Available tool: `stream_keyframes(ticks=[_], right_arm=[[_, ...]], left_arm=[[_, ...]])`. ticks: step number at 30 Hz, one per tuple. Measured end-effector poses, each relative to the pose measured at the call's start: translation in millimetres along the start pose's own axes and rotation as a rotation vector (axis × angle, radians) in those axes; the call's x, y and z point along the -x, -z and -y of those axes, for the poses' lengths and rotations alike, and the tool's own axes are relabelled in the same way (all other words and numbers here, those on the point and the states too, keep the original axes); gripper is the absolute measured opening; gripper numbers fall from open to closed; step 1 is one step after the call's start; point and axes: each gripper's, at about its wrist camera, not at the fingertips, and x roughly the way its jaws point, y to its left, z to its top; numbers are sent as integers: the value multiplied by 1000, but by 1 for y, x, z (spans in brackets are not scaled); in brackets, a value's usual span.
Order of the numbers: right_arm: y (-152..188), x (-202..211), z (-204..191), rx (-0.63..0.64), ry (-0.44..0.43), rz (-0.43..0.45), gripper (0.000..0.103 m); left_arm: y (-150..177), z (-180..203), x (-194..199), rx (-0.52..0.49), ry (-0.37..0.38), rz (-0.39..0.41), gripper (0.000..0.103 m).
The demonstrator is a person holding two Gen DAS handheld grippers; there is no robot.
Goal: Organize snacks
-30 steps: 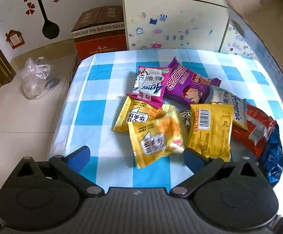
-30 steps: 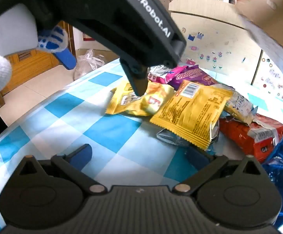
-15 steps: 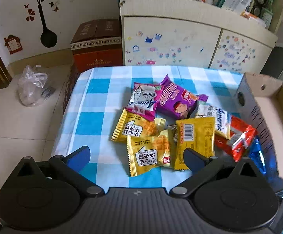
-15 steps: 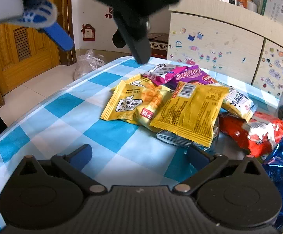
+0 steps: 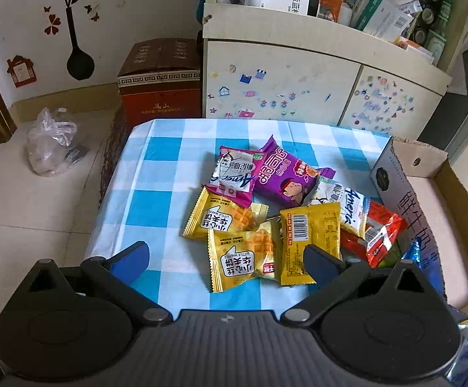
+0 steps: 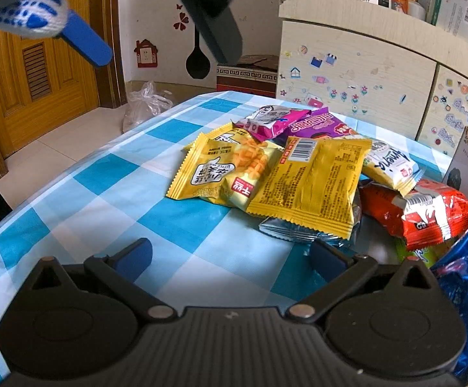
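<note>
A heap of snack packets lies on the blue-checked table (image 5: 166, 174): several yellow waffle packets (image 5: 243, 261), a pink packet (image 5: 234, 174), a purple packet (image 5: 285, 174), a white and yellow packet (image 5: 347, 203), a red packet (image 5: 379, 232) and a blue packet (image 6: 463, 277). My left gripper (image 5: 226, 259) is open and empty, high above the table's near edge. My right gripper (image 6: 230, 254) is open and empty, low over the table in front of the heap. The left gripper's fingers (image 6: 88, 45) show at the top of the right wrist view.
An open cardboard box (image 5: 427, 193) stands at the table's right edge, beside the red and blue packets. A white cabinet (image 5: 298, 90) stands behind the table. A brown carton (image 5: 159, 77) and a plastic bag (image 5: 50, 142) sit on the floor at the left.
My left gripper has risen and pulled back, so the heap looks smaller and the cardboard box came into view. The right gripper has stayed nearly still.
</note>
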Motion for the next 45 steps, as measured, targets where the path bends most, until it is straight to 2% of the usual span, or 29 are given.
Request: stream_keyframes(ticks=[6,12,18,21,27,33,39,41,45], right_arm=[[0,0,0,0,0,0,103],[0,0,0,0,0,0,103],[1,-1,0,-4,2,0,103],[1,0,-3,-34,30,-5,103],[-2,12,-18,-130,135,-104,102],[-5,21,-19,-132,110,-222,102],[-7,52,-28,-159,132,-148,102],[-10,61,-30,-152,160,-110,102],[-10,75,-21,-234,245,-81,102]], left_arm=[[1,2,6,-12,13,15,103],[3,3,8,-34,-7,29,103],[5,4,2,-44,-19,13,103],[7,3,-2,-47,-31,3,103],[9,0,-5,-47,-48,-7,103],[9,-3,-8,-40,-44,-18,103],[9,-13,-12,3,-48,-37,103],[9,-14,-13,4,-53,-39,103],[11,-14,-16,-1,-63,-55,103]])
